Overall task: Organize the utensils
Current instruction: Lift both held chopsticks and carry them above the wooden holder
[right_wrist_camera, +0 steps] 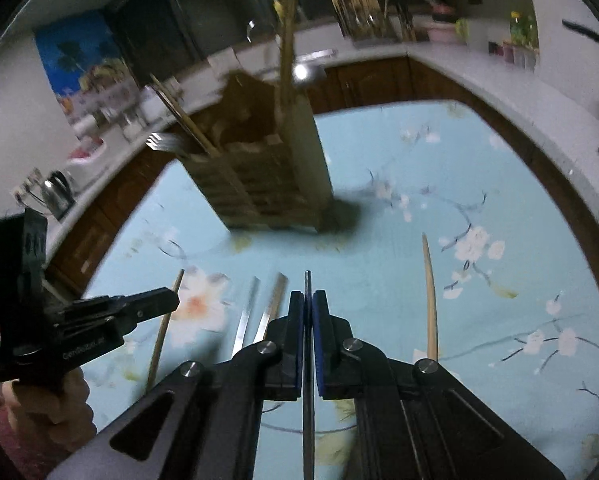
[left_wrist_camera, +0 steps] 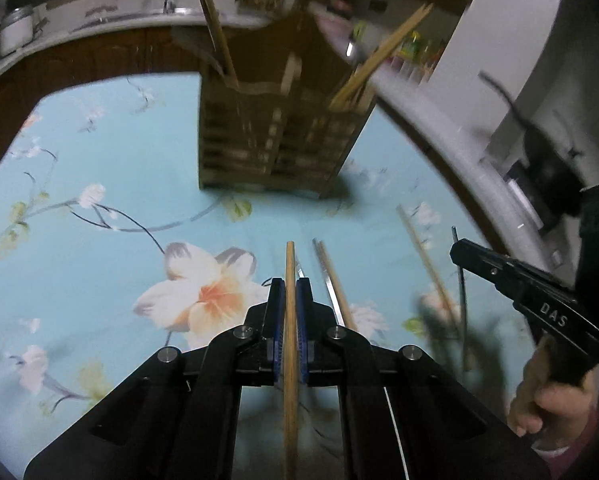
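Note:
My left gripper [left_wrist_camera: 290, 286] is shut on a wooden chopstick [left_wrist_camera: 290, 264] that runs straight between its blue pads, above the floral cloth. My right gripper [right_wrist_camera: 307, 298] is shut on a thin dark metal chopstick [right_wrist_camera: 307, 280]. A slatted wooden utensil holder [left_wrist_camera: 275, 136] stands upright ahead, with chopsticks leaning out of its compartments; it shows again in the right wrist view as the holder [right_wrist_camera: 267, 176]. On the cloth lie a metal and a wooden chopstick side by side [left_wrist_camera: 331, 280] and another wooden chopstick [left_wrist_camera: 423, 256]. The right gripper [left_wrist_camera: 457, 250] also shows at the right of the left wrist view.
A light blue floral tablecloth [left_wrist_camera: 99, 160] covers the table. A white counter [left_wrist_camera: 439, 128] curves around behind, with jars, a sink and a second utensil rack [right_wrist_camera: 363, 12]. A pale wooden chopstick [right_wrist_camera: 429, 292] lies to the right. A person's hand [left_wrist_camera: 555, 408] holds the right gripper's handle.

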Demonstrator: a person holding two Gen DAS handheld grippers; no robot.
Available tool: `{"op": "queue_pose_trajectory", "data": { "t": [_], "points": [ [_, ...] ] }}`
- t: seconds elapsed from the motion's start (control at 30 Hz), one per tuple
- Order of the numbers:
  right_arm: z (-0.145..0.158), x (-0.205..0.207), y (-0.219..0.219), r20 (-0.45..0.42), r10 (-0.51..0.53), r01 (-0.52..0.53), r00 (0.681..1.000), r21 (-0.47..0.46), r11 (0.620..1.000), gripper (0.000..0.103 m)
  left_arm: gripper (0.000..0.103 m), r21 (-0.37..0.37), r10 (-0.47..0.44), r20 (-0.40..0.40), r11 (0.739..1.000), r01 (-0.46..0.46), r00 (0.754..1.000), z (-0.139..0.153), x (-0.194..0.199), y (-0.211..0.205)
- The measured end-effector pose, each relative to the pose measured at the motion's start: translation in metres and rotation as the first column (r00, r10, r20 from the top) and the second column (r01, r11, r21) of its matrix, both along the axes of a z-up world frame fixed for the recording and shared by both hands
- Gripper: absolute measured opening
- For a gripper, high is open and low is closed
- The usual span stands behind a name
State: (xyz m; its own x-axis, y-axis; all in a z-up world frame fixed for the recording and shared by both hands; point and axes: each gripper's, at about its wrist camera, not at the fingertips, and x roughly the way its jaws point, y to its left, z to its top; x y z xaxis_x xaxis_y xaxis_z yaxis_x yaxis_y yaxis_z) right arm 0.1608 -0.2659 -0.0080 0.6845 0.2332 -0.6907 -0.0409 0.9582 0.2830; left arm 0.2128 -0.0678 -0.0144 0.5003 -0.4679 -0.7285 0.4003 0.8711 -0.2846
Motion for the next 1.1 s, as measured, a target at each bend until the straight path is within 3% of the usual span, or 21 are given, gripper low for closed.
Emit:
{"op": "queue_pose_trajectory", "data": {
  "t": [0.2, 0.5, 1.1],
  "points": [
    [0.047, -0.028, 0.003, 0.106, 0.005, -0.006, 0.994, 0.005, 1.0, 0.004, 0.005, -0.081, 0.015, 0.085, 0.997, -0.009, 0.996, 0.048, -0.031, 0.03],
    [0.096, -0.048, 0.012, 0.232, 0.007, 0.001, 0.973, -0.036, 0.999, 0.004, 0.005, -0.158, 0.031, 0.158, 0.987, -0.005, 0.987, 0.085, -0.057, 0.051],
    [0.12, -0.022, 0.017, 0.296, 0.013, -0.001, 0.955, -0.042, 0.999, 0.004, 0.005, -0.221, 0.123, 0.249, 0.973, -0.067, 0.961, 0.123, -0.037, 0.074]
  ]
}}
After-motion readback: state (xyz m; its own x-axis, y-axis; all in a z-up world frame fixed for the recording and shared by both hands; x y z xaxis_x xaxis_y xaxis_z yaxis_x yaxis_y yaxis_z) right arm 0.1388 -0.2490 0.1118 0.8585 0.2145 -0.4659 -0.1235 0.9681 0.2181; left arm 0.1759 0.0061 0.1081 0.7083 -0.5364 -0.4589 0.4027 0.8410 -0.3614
